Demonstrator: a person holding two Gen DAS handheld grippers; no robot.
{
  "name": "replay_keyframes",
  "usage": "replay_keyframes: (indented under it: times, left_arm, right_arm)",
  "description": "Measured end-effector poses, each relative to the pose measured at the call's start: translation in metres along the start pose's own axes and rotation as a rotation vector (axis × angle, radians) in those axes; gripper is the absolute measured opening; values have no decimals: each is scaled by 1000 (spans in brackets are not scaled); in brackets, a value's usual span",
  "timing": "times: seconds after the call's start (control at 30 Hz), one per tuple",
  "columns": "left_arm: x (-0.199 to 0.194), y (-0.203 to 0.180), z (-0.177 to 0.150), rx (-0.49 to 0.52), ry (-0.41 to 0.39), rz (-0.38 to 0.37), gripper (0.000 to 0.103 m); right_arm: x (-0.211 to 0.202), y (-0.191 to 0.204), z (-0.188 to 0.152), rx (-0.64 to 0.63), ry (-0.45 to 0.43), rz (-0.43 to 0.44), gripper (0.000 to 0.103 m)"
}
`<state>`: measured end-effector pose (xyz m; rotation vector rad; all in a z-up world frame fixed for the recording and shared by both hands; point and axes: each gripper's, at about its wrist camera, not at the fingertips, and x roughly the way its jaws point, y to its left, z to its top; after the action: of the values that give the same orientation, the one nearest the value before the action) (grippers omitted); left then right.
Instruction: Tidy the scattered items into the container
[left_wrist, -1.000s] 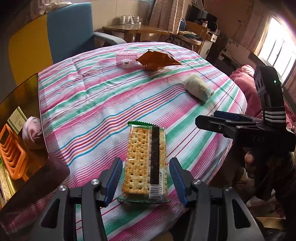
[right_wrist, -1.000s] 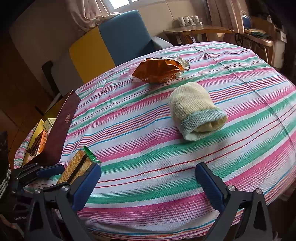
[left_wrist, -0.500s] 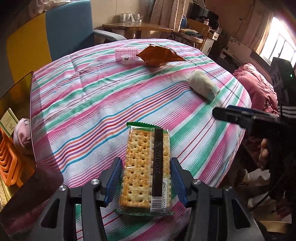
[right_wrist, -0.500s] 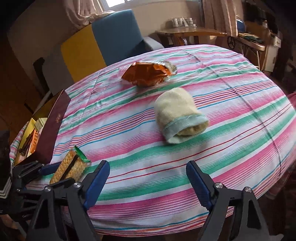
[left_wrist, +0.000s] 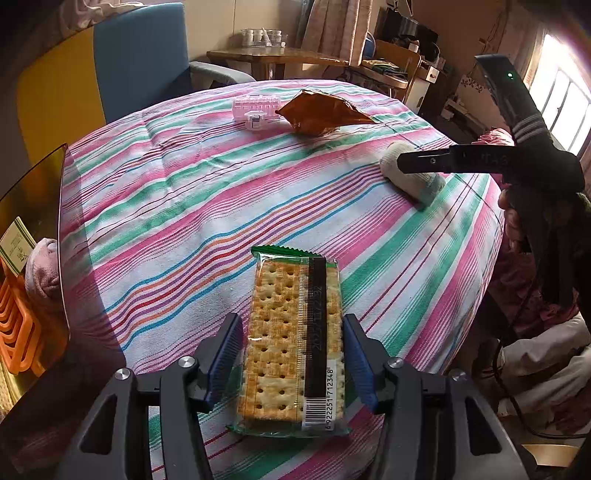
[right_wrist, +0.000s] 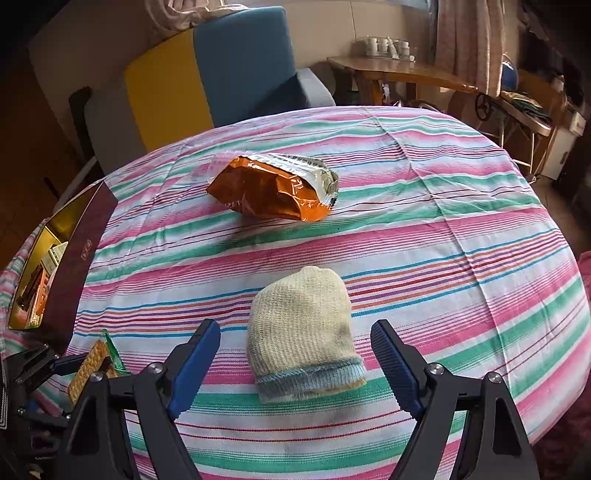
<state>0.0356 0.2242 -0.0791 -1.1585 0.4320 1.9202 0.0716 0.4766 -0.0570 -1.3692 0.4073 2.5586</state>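
A clear-wrapped rectangular packet of crackers (left_wrist: 293, 343) with a green edge was gripped on its long sides by the blue-padded left tongs (left_wrist: 291, 360), above the near edge of the round counter covered in a pink, green and white striped cloth (left_wrist: 207, 192). A rolled cream knitted sock with a pale blue cuff (right_wrist: 304, 336) lay on the cloth between the spread-apart jaws of the right tongs (right_wrist: 295, 363), untouched by either pad. Beyond it an orange foil snack bag (right_wrist: 275, 188) and a clear plastic box (left_wrist: 255, 108) were seen. At the left, a dark-walled, gold-lined box (right_wrist: 79, 236) was set on the cloth, already holding an orange plastic rack (left_wrist: 18, 325).
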Motion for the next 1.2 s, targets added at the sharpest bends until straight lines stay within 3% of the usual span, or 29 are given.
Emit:
replay_keyframes:
  times: [0.13,0.47,0.7,0.87,1.2]
  left_arm:
    - [1,1,1,-8,2,-5,56]
    - [-5,5,-3,-52,-15,-3,48]
    - [-17,8,-10,-86,-31,-23,48]
    - [-40,10,-12,-97,-87,-7,48]
    - [-92,49,-11,-220,-226,86,48]
  right_arm:
    - [15,1,1,-28,51,-11,64]
    - [9,17,-22,-26,-10,-60,59]
    - [1,52,-43,9,-45,16,59]
    - [-5,70,-48,43,-58,102,59]
    - [-31,137,-19,-71,-121,232,59]
